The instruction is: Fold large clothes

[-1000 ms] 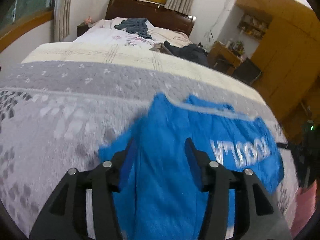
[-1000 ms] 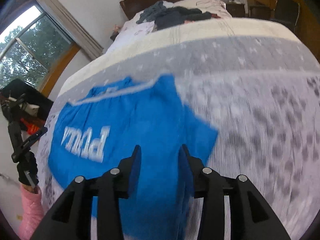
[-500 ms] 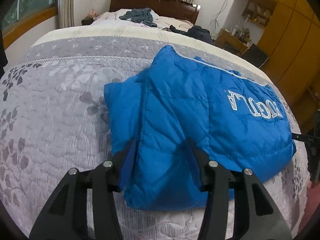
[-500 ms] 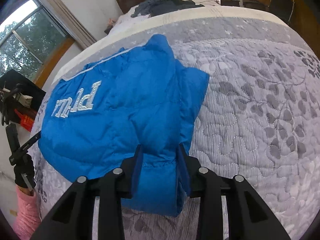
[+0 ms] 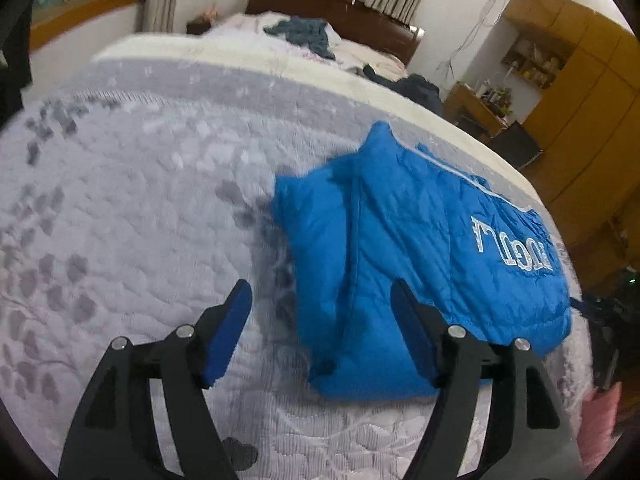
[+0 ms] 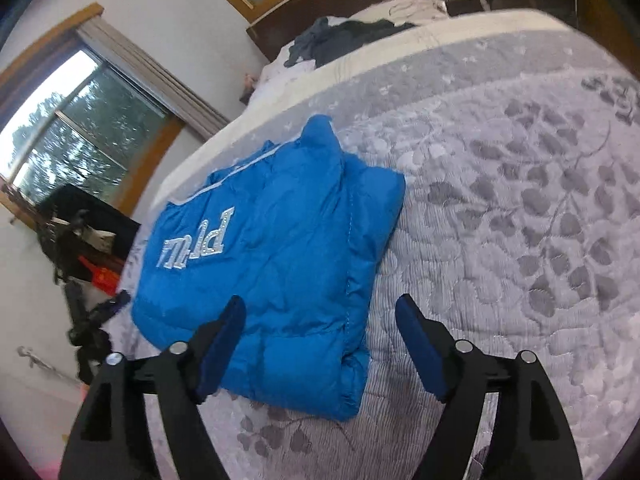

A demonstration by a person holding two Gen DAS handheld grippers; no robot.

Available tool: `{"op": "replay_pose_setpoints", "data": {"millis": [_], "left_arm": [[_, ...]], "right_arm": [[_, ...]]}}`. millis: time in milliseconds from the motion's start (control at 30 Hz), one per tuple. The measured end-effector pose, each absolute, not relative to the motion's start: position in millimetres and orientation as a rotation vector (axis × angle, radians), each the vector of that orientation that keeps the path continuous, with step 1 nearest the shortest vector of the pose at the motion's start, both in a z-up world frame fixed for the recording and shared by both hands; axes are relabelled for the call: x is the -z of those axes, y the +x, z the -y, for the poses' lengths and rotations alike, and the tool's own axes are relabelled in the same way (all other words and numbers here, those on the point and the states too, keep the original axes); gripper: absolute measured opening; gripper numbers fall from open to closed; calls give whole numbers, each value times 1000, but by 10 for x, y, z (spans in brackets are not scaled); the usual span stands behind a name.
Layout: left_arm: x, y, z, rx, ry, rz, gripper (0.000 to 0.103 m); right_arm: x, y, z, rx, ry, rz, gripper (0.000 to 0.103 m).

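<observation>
Jaws of both grippers spread wide, nothing between them. Left gripper (image 5: 320,304) held above the quilted bedspread (image 5: 132,216), blue-padded fingertips (image 5: 230,320) clear of the fabric; right fingertip over the near left edge of the jacket, contact not discernible. Right gripper (image 6: 320,320) likewise released, left fingertip (image 6: 224,340) over the jacket's near portion, right fingertip over bare bedspread (image 6: 520,208) just beside the garment's right edge.

Left to right in the left wrist view: blurred grey leaf-patterned bedspread; blue puffer jacket (image 5: 420,248), folded into a compact block, lying flat toward the right edge of the bed; white lettering (image 5: 512,250) on its upper panel, seen upside down; white piping along its far edge. Beyond, a cream strip of bedding, dark clothes (image 5: 304,34) piled near the wooden headboard (image 5: 332,4), and wooden cabinets (image 5: 580,92) at far right.

Left to right in the right wrist view: window (image 6: 68,132) with curtain (image 6: 160,84); dark stand and clutter beside the bed's left edge; blue puffer jacket (image 6: 280,248) resting near the left edge of the bed, a tucked layer protruding along its right side; open leaf-patterned bedspread to the right. Heap of dark clothes (image 6: 340,40) near the far end of the bed.
</observation>
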State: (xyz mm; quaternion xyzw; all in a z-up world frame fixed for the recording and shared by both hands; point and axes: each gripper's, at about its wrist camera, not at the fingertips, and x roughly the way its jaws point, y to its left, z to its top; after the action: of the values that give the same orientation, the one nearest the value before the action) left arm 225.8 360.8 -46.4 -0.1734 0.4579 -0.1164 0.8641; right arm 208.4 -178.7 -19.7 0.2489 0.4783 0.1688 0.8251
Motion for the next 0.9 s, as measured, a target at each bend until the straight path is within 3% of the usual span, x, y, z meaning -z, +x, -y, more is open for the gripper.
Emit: {"op": "replay_pose_setpoints", "data": {"millis": [233,400,733,900], "left_arm": [[656,2475,-3511,329,-396,-1001,72],[760,2638,-3503,367,-437,-1022,80],[906,3010,-3347,499,-568,-1050,84],[946,3086,-3236,508,-602,-1062,56]], "right_arm": [[396,2204,1788,-403,586,-1042,83],[512,2350,1743,-426,604,-1060,83],[692,2750,1515,-491,628,-1070,82],[654,2799,1423,-490,601,-1061,58]]}}
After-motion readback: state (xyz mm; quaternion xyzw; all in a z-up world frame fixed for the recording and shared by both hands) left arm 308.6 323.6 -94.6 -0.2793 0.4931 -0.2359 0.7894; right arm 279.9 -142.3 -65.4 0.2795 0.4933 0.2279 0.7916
